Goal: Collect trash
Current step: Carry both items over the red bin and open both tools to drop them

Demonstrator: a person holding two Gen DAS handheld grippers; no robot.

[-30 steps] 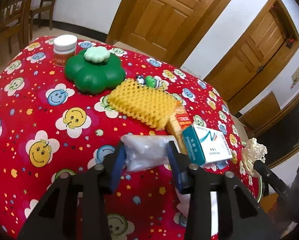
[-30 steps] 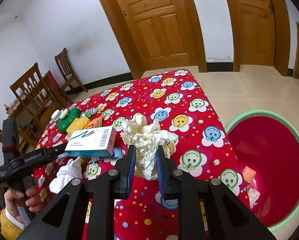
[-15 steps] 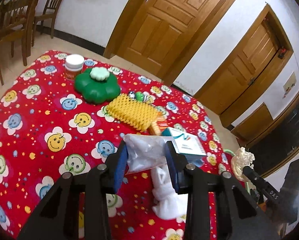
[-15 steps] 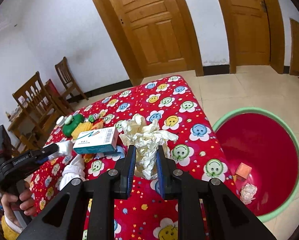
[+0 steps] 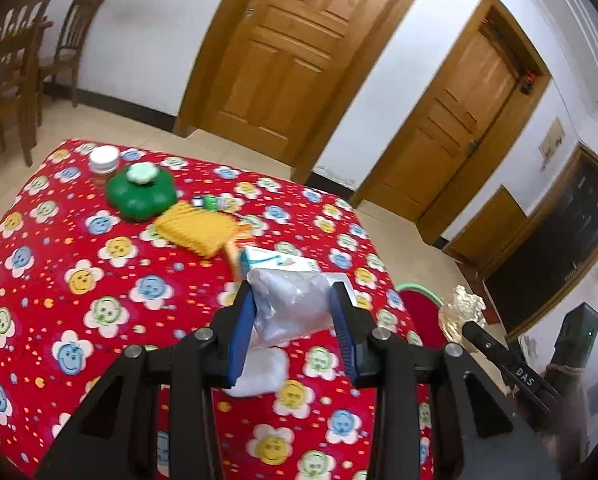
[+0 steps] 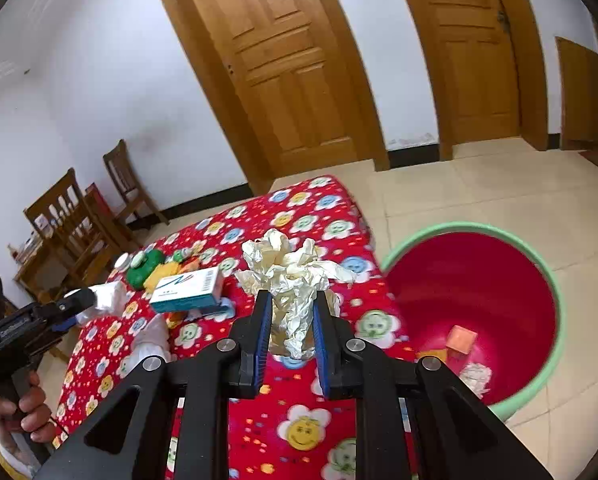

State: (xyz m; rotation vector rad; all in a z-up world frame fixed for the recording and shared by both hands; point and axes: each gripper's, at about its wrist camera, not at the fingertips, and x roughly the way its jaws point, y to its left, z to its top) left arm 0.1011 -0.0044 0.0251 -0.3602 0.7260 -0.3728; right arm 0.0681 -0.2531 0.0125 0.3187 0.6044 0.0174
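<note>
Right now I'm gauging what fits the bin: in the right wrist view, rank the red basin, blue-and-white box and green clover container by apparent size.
1. Red basin
2. Blue-and-white box
3. Green clover container, though it lies farther off, so its true size is unsure.

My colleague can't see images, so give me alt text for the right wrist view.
The right gripper clamps crumpled cream paper above a red flower-print tablecloth. A red bin with a green rim stands on the floor right; the left gripper holds white plastic wrap.

Green clover-shaped container (image 5: pixel 141 196) beside white-lidded jar (image 5: pixel 104 160); wooden chairs (image 6: pixel 71 216) behind.
</note>
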